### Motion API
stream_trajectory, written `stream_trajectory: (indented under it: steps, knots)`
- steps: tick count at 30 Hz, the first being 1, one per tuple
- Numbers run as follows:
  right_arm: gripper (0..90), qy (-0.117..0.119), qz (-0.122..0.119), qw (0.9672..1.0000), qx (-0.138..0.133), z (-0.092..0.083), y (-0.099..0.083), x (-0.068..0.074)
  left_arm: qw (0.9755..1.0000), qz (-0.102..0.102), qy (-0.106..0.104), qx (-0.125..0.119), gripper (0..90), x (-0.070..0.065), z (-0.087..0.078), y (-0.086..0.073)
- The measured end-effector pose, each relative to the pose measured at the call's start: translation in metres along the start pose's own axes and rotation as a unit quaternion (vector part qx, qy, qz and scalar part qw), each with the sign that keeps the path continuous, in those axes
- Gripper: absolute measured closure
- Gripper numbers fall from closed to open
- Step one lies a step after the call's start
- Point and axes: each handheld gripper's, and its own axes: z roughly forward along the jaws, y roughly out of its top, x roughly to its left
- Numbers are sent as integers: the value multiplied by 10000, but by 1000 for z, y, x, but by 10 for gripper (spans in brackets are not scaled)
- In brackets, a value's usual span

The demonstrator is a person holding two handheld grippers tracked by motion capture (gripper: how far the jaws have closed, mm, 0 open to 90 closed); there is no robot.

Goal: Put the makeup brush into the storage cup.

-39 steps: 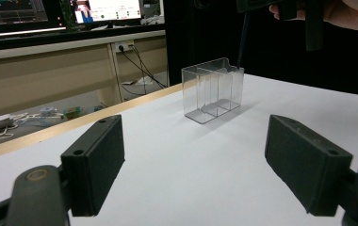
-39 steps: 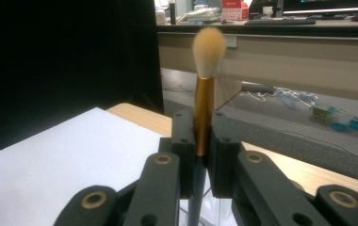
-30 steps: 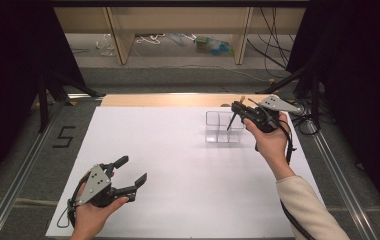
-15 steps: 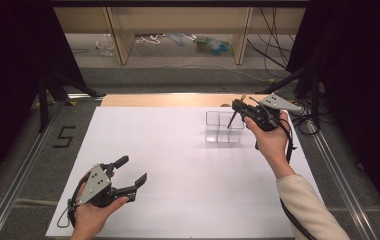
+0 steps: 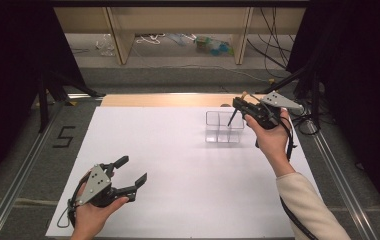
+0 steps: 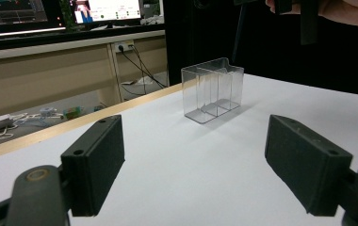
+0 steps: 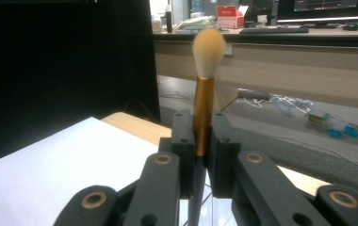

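Gold metal shows between the fingers (image 7: 183, 141) of the right gripper (image 5: 242, 106), which are clamped tight on the ferrule of a makeup brush (image 7: 204, 94) with a pale, fluffy tuft and a dark handle. In the right gripper view the tuft stands upright above the fingertips, while the thin dark handle drops below them. From the high view, that handle slants down from the gripper into the clear plastic organiser box (image 5: 224, 127), a small rectangular holder split by see-through dividers (which compartment the handle tip sits in cannot be told). The box rests on the white worktop (image 5: 178, 165) directly beneath the right gripper's fingers.

The left gripper (image 5: 130, 172) is held low over the near part of the worktop, well apart from the box. Its fingers (image 6: 94, 165) stand wide apart with nothing between them; in the left gripper view the clear box lies ahead of them, framed in the gap, with the right hand (image 5: 270, 137) above it.
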Motion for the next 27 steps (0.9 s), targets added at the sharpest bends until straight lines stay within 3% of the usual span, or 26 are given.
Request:
stream_trajectory:
  steps: [27]
  knots:
    - [837,-92,-9,9999,-95,7,4,-6,10000,-7,-3,-1,207,0,0,0]
